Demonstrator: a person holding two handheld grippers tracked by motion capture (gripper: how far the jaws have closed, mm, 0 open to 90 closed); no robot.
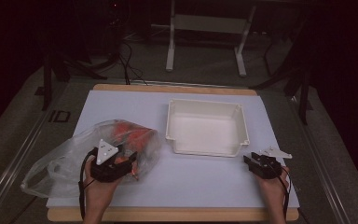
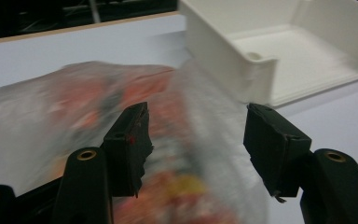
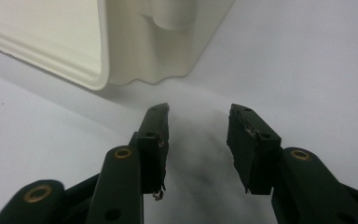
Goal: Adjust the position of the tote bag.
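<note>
Where the white tabletop [image 1: 121, 107] ends, a wooden lip shows at the far and near edges; past it dark floor w/ cables and a white stand at the back. Open room: a bare strip along the far edge behind the bag and tray, plus the near-centre stretch btwn the two hands. Left edge is crowded, since the bag's loose handles spill over it.

Clear thin plastic bag with orange-red contents [image 1: 121, 140] lies on the left half of the tabletop, well apart from the right tongs, its right end near but not touching the shallow cream-white plastic tray [image 1: 205, 127], which sits centre-right, open side up.

Left tongs [image 1: 127, 162] sit at the bag's near-right side, tips into the film. In the left gripper view the left tongs [image 2: 196, 140] stand wide open, w/ the blurred bag [image 2: 74, 107] bulging btwn the jaws; the left pad looks to be against the film, the right pad seems just clear of it. Not clamped. Tray corner [image 2: 256, 70] is right behind the bag.

Right tongs [image 1: 251, 161] rest low near the tabletop's right edge, just beside the tray's near-right corner, apart from it. In the right gripper view the right tongs [image 3: 198, 135] are abt half open, nothing btwn them but bare tabletop; tray corner [image 3: 149, 56] lies ahead, upper left.
</note>
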